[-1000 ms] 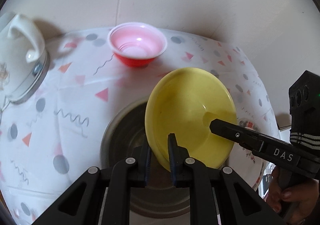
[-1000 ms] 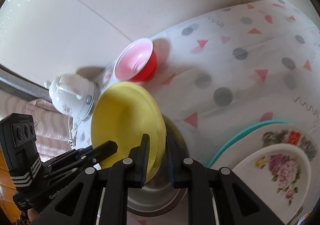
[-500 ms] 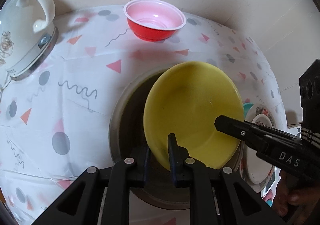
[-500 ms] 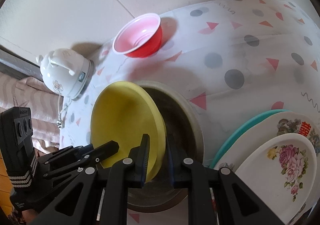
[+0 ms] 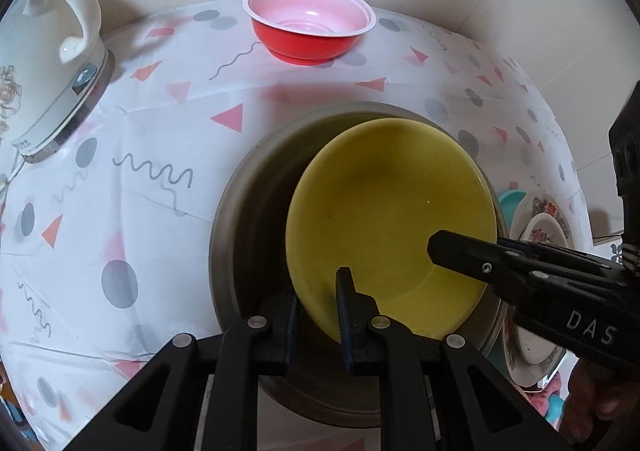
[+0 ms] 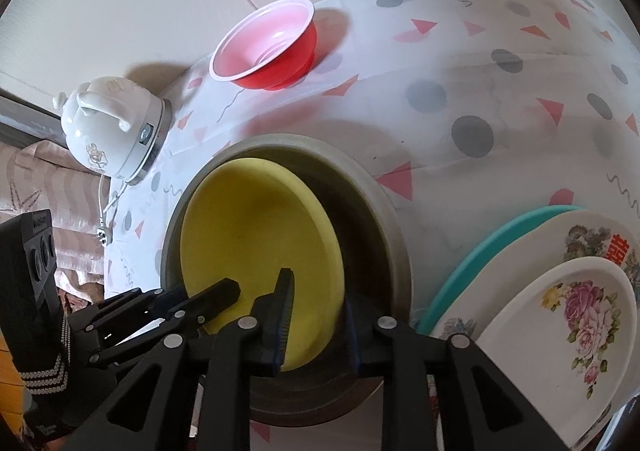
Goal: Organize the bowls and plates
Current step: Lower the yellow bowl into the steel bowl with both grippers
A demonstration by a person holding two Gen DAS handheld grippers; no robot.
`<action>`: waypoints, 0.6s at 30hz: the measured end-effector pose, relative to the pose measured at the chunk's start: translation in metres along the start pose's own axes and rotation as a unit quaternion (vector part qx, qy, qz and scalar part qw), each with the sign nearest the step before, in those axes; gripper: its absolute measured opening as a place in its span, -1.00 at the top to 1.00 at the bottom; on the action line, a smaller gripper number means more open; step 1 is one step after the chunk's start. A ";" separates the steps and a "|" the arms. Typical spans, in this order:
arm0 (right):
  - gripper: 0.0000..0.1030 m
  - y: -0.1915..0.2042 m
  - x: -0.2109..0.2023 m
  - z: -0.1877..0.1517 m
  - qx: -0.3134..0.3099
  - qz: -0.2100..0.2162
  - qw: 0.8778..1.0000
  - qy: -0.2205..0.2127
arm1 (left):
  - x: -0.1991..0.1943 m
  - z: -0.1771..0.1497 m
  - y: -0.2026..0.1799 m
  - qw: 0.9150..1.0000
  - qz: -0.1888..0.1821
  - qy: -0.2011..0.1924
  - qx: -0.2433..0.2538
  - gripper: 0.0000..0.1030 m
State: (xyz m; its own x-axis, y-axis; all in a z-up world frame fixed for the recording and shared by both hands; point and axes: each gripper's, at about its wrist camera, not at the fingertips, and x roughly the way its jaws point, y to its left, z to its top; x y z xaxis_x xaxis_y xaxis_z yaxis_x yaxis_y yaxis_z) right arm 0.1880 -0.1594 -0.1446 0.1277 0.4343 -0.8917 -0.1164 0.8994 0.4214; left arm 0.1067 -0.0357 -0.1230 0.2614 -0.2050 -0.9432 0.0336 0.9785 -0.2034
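A yellow bowl [image 5: 394,211] sits low inside a large steel bowl [image 5: 248,219]. My left gripper [image 5: 318,321] straddles the yellow bowl's near rim; its jaws stand slightly apart around the rim. My right gripper [image 6: 316,325] straddles the opposite rim of the yellow bowl [image 6: 260,243], with its jaws spread wider than the rim. The right gripper shows in the left wrist view [image 5: 452,251], reaching in from the right. The steel bowl [image 6: 384,219] surrounds the yellow one. A red bowl [image 5: 310,29] with a pink inside stands at the back; it also shows in the right wrist view [image 6: 268,49].
A white electric kettle [image 5: 44,67] stands at the back left, also in the right wrist view [image 6: 110,131]. Stacked floral plates [image 6: 560,315] on a teal plate [image 6: 480,251] lie right of the steel bowl. The table wears a patterned white cloth [image 5: 120,171]. A wall is behind.
Both grippers have lowered the yellow bowl from a tilted hold above the steel bowl down into it. The right gripper's jaws have opened wider off the rim.
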 end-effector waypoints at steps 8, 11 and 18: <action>0.37 0.003 -0.002 0.003 0.001 -0.008 1.000 0.005 | 0.002 0.000 -0.003 1.000 0.016 -0.001 0.012 0.62; 0.35 0.003 -0.006 0.004 0.002 -0.009 1.000 0.002 | 0.001 0.000 -0.003 1.000 0.021 -0.003 0.014 0.62; 0.35 0.003 -0.010 0.005 -0.026 -0.028 0.999 -0.011 | 0.002 0.000 -0.004 0.999 0.028 -0.004 0.022 0.61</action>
State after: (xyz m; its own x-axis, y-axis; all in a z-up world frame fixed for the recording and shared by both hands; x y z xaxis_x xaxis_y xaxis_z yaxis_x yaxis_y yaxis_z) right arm 0.1914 -0.1604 -0.1335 0.1566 0.3857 -0.9092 -0.1600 0.9183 0.3620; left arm 0.1070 -0.0404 -0.1240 0.2711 -0.1494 -0.9509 0.0604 0.9886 -0.1381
